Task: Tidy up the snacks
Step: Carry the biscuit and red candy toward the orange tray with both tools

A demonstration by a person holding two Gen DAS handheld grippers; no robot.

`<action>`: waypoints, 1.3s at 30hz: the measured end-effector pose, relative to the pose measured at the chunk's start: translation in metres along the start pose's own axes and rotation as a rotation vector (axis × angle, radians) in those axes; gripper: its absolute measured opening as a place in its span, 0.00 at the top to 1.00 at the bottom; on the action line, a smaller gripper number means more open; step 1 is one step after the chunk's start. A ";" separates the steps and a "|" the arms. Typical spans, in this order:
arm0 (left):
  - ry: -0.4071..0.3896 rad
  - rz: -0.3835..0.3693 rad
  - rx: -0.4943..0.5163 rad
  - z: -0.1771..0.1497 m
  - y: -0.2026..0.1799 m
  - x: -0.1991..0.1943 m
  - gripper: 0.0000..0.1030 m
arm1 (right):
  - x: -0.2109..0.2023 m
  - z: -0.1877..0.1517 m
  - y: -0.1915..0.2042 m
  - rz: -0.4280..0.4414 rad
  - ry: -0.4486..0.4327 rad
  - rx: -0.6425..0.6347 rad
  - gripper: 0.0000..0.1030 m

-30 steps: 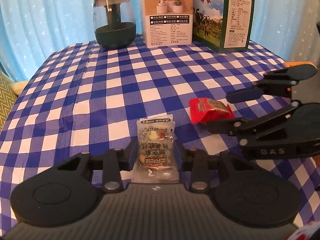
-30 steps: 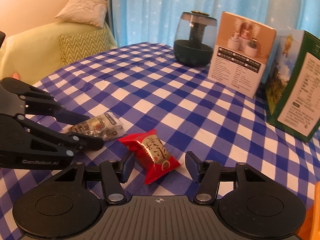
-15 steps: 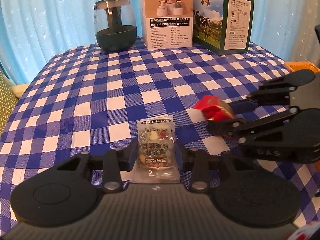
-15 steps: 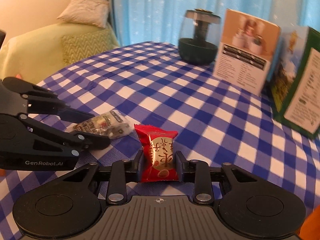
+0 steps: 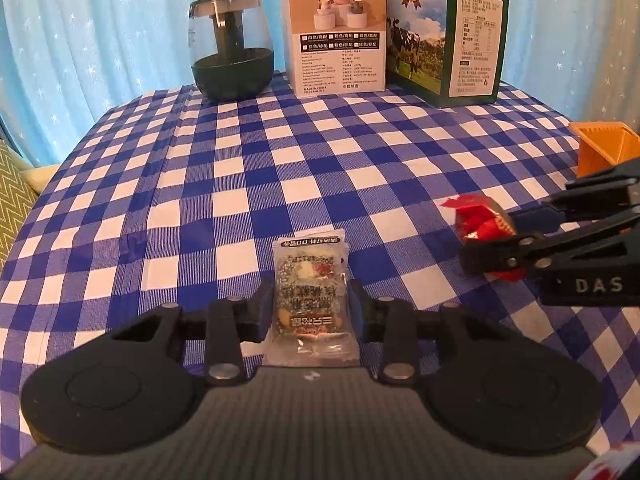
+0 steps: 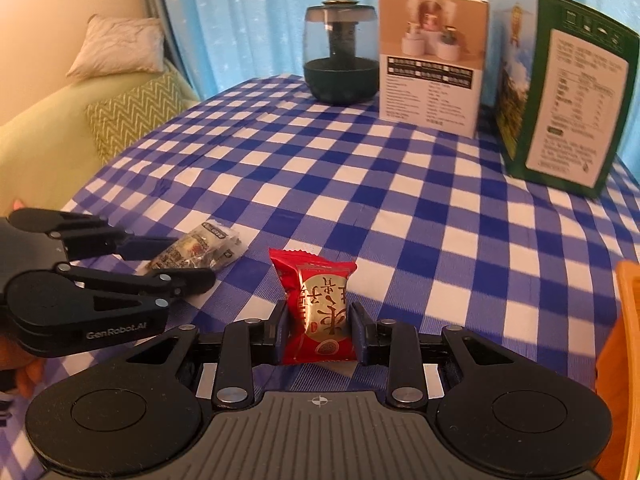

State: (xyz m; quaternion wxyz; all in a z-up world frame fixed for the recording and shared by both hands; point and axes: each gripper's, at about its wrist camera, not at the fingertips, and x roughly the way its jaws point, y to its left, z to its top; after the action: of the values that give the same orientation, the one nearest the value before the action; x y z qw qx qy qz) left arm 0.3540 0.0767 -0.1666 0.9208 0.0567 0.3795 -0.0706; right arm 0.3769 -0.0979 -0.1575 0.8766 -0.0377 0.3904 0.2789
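A clear snack packet (image 5: 311,300) with nuts inside sits between the pads of my left gripper (image 5: 312,312), which is shut on it just above the checked tablecloth. The same clear packet (image 6: 200,250) and left gripper (image 6: 176,260) show at the left of the right wrist view. My right gripper (image 6: 320,326) is shut on a red snack packet (image 6: 320,304) with a gold label, held upright. In the left wrist view the red packet (image 5: 478,222) and right gripper (image 5: 500,236) hang at the right, off the cloth.
An orange basket (image 5: 604,146) stands at the table's right edge, its rim (image 6: 624,320) close to my right gripper. A dark glass humidifier (image 5: 231,46), a white box (image 5: 338,28) and a green milk carton box (image 5: 448,32) line the far edge. A sofa with cushions (image 6: 132,112) lies left.
My right gripper closed on the red packet, lifted it off the cloth and rolled it upright, moving right. The left gripper kept still with the clear packet.
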 end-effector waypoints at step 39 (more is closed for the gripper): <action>-0.078 -0.066 -0.103 -0.067 -0.120 -0.245 0.67 | -0.246 -0.121 0.073 -0.173 -0.058 0.200 0.69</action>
State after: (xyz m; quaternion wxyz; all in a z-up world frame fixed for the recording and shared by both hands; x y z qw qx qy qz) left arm 0.1155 -0.0092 -0.0467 0.9337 -0.0064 0.3481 -0.0836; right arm 0.1260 -0.1837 -0.0568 0.9076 0.0247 0.3862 0.1630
